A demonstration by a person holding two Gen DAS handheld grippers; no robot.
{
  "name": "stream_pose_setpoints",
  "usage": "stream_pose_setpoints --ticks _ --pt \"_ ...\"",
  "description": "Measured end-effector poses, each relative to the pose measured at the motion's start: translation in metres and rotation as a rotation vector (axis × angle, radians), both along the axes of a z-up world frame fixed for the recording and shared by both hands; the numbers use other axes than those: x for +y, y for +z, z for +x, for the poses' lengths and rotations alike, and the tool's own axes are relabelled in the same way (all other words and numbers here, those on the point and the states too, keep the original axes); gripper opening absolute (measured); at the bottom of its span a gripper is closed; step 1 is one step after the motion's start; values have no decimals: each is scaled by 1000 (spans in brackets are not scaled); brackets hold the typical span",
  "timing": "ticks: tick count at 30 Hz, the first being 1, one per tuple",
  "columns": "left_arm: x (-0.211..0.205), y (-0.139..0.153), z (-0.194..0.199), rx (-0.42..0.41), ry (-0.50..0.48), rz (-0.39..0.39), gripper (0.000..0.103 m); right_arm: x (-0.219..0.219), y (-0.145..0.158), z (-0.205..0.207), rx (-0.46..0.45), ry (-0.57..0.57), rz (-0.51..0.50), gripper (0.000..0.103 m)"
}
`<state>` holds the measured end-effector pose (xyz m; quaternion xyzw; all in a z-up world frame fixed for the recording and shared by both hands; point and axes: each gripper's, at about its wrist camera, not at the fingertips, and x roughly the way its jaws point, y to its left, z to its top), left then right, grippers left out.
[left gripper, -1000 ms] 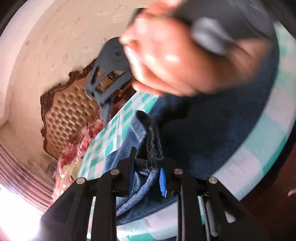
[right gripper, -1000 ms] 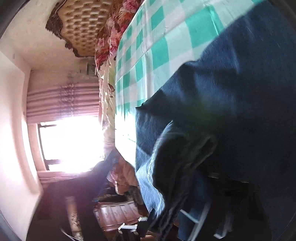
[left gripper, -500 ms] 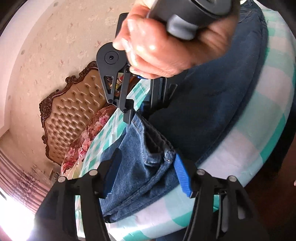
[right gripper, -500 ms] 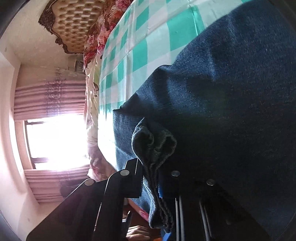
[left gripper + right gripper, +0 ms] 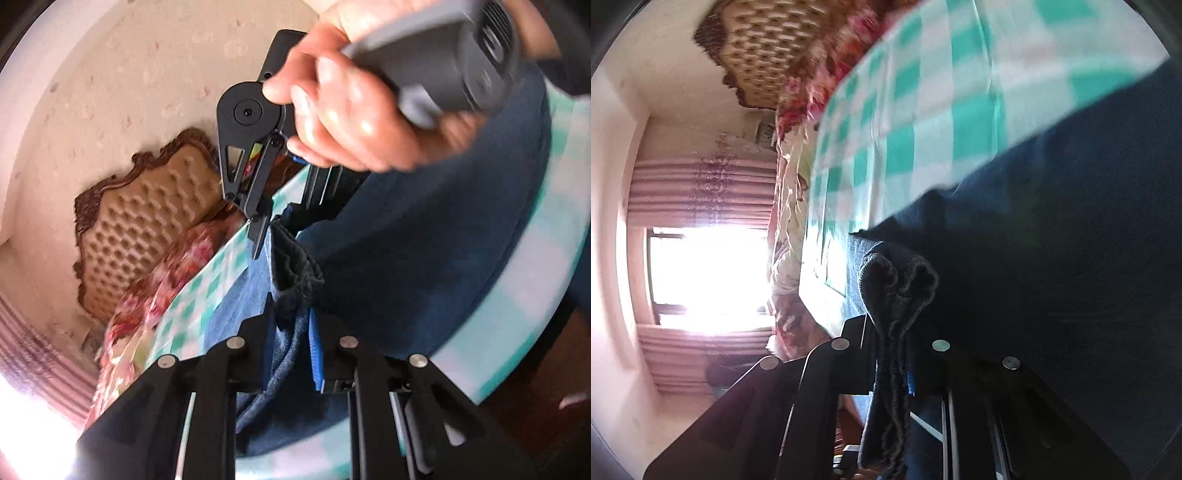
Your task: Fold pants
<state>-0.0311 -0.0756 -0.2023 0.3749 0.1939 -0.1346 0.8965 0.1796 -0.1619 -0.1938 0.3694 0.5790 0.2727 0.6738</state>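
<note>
- Now the left gripper (image 5: pixel 291 332), jaws just closing, pinches the dark blue denim pants (image 5: pixel 424 258) at six o'clock.
- Right gripper (image 5: pixel 892 332) clamps their bunched edge on the green-and-white checked cloth (image 5: pixel 923 122).

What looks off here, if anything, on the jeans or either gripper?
Nothing stands out. The left gripper and right gripper are each shut on a bunched edge of the jeans, which lie on the checked cloth. No tear or snag is visible.
</note>
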Motion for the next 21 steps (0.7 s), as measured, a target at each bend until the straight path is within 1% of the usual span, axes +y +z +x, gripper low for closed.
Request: stream_pose_setpoints --ticks 1,3,6,8,9,10,11,12,13,14,19,21 --pt "-12 0 0 8 -21 -17 16 -10 5 -3 -16 -7 -16 14" --pt "-34 -7 -1 19 -53 -14 16 -33 8 -9 -37 -20 -63 14" --pt "-62 -24 -2 42 -77 -1 16 -58 -8 -13 -16 -19 -124 15" --pt "-74 -37 -4 46 -76 25 16 -69 -22 -14 9 -20 -137 25" --pt "-77 -42 -5 45 -75 42 16 -73 -29 -15 25 -25 -135 26" --pt "-79 -47 -5 44 -71 56 16 -77 -36 -17 40 -32 -124 33" --pt "-81 -51 -5 36 -60 69 20 -82 -41 -19 38 -44 -120 41" --pt "-82 -55 -4 28 -48 87 21 -86 -43 -21 28 -53 -108 46" --pt "-82 -58 -3 29 -48 99 23 -88 -44 -22 13 -56 -72 56" --pt "-84 -60 -4 19 -48 109 23 -89 -42 -25 -6 -60 -59 59" --pt "-89 -61 4 36 -42 111 23 -81 -30 -33 -60 -60 -163 62" --pt "-91 -63 1 52 -35 89 19 -76 -25 -38 -88 -52 -220 62"
